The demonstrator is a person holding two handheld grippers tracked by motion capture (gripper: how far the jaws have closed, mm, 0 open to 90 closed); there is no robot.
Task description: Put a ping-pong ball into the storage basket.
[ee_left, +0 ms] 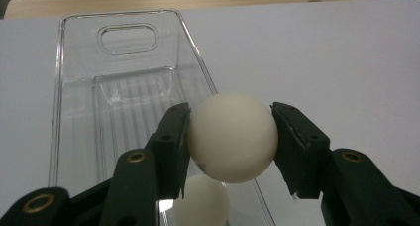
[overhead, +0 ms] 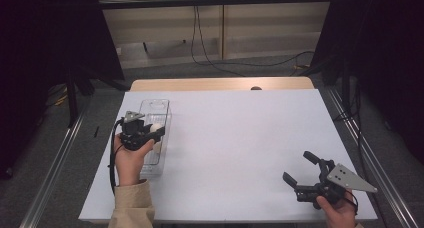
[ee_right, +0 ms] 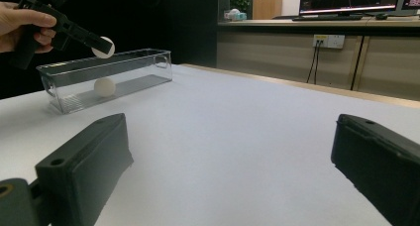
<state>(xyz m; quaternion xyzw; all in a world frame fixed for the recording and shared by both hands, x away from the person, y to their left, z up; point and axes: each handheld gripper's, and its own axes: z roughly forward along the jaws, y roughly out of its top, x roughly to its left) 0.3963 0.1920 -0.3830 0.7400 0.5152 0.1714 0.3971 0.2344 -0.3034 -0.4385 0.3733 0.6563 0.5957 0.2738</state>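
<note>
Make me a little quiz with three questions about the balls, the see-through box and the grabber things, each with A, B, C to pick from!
1. Where is the held ball?
A. above the clear box
B. on the floor
C. at the table's right edge

2. How many white balls show in all?
A. one
B. two
C. five

3. How are the jaws of the right hand-held gripper?
A. shut on a ball
B. shut on a pen
C. spread wide with nothing between

Answers:
1. A, the left hand-held gripper holds it over the box's rim in the left gripper view.
2. B, one is in the jaws and a second ball lies in the box.
3. C, the right gripper view has bare white table between its two jaws.
</note>
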